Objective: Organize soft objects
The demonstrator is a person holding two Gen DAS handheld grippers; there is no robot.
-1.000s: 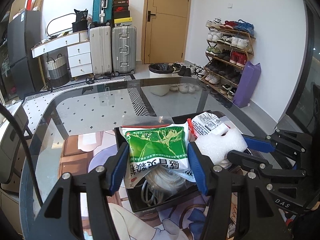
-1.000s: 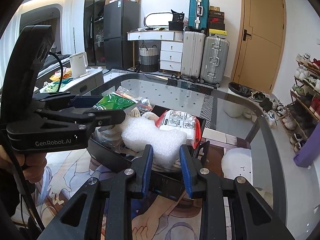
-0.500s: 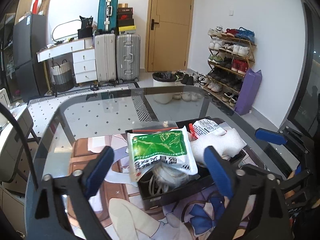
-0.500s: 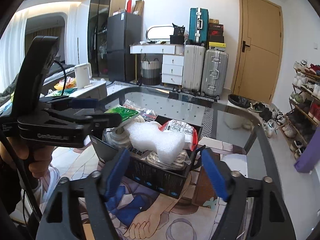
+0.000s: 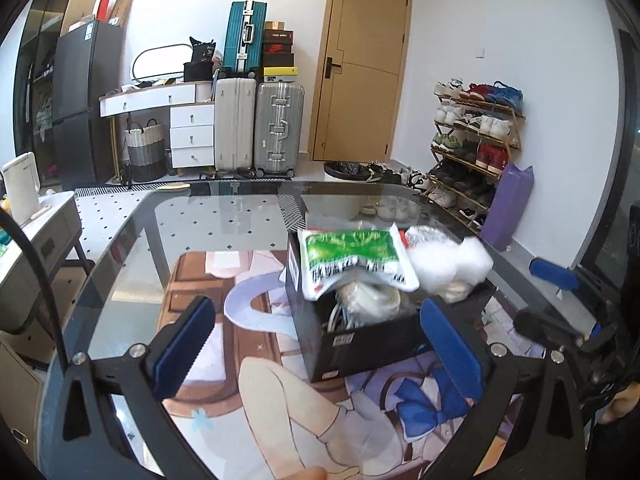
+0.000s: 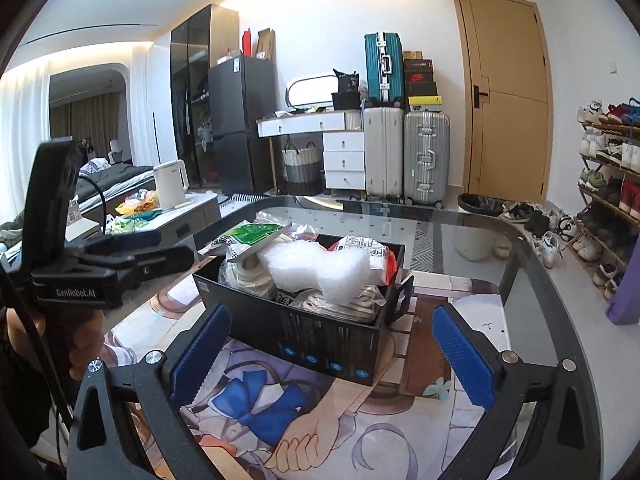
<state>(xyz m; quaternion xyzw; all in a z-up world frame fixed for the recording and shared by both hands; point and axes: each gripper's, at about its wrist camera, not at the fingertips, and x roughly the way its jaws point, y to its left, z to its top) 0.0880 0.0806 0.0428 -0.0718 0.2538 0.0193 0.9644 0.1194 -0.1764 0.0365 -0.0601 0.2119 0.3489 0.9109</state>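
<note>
Left gripper (image 5: 316, 344): released a second ago, now wide, empty, drawn back. Right gripper (image 6: 332, 354): likewise.
Green packet (image 5: 352, 256) and white foam (image 6: 316, 266): ahead of my fingers, atop the full black box (image 6: 320, 340). Packing looks finished.

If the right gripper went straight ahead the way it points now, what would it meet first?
Most likely the near wall of the black box, which lies directly ahead of the open right gripper; depth is hard to judge.
</note>
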